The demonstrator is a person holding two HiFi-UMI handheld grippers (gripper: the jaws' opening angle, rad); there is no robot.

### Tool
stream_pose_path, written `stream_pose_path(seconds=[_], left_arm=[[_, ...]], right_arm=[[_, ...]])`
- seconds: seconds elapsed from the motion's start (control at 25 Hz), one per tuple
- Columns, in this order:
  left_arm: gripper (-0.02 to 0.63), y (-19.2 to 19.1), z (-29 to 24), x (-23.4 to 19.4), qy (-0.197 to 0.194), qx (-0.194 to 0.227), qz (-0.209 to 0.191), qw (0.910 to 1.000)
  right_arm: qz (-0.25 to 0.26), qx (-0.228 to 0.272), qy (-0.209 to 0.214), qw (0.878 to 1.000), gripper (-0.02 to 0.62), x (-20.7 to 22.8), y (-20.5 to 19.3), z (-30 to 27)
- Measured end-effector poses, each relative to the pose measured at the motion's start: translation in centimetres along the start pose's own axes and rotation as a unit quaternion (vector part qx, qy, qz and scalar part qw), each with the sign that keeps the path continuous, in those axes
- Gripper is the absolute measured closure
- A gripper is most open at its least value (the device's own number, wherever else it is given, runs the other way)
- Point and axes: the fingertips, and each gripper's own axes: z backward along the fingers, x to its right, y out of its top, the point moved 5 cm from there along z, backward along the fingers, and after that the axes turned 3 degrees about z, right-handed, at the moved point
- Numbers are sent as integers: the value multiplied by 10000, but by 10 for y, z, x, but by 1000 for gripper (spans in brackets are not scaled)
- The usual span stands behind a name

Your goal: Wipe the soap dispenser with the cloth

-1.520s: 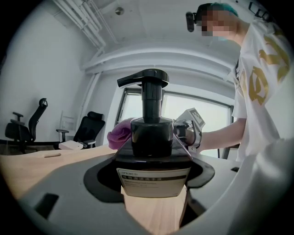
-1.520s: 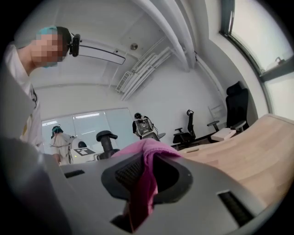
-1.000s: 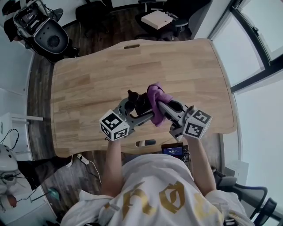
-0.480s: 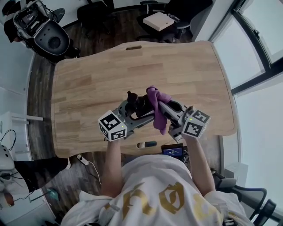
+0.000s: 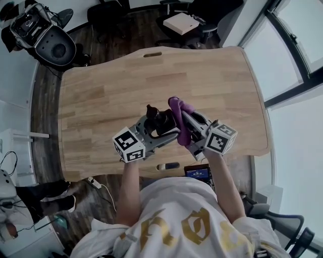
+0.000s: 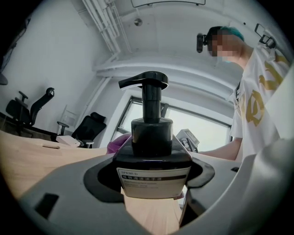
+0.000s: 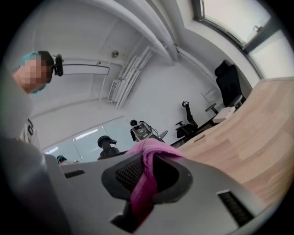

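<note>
A dark soap dispenser (image 5: 157, 119) with a black pump head and a pale label (image 6: 153, 176) is held above the wooden table (image 5: 111, 85). My left gripper (image 5: 160, 127) is shut on its body, and the bottle (image 6: 151, 147) fills the left gripper view upright. A purple cloth (image 5: 179, 121) hangs from my right gripper (image 5: 179, 120), which is shut on it just right of the dispenser and against its side. In the right gripper view the cloth (image 7: 144, 179) is pinched between the jaws, with the pump head (image 7: 106, 143) behind it.
A dark slim object (image 5: 166, 165) lies at the table's near edge, with a small screen device (image 5: 197, 171) below it. Office chairs (image 5: 108, 15) and a white box (image 5: 179, 22) stand beyond the far edge. A machine on a round base (image 5: 43, 35) is at far left.
My right gripper has drawn in toward the dispenser and turned, dragging the cloth down along the bottle's right side. The left gripper has stayed almost still.
</note>
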Motion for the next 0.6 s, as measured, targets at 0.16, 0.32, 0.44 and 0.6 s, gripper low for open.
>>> stream_pose_path(seconds=[0.16, 0.32, 0.44, 0.6], left_arm=[[250, 4, 1, -2, -96, 229, 51, 9997], [250, 9, 5, -6, -79, 478, 182, 9987], [250, 13, 8, -11, -51, 694, 317, 9971], [250, 17, 12, -16, 80, 953, 362, 9948]], right_arm=[[-787, 448, 141, 9958, 541, 7, -3, 1], [-1069, 560, 67, 9927, 541, 11, -9, 3], [-1254, 673, 100, 9898, 541, 6, -9, 2], [-1599, 773, 236, 9838, 543, 3, -11, -2]])
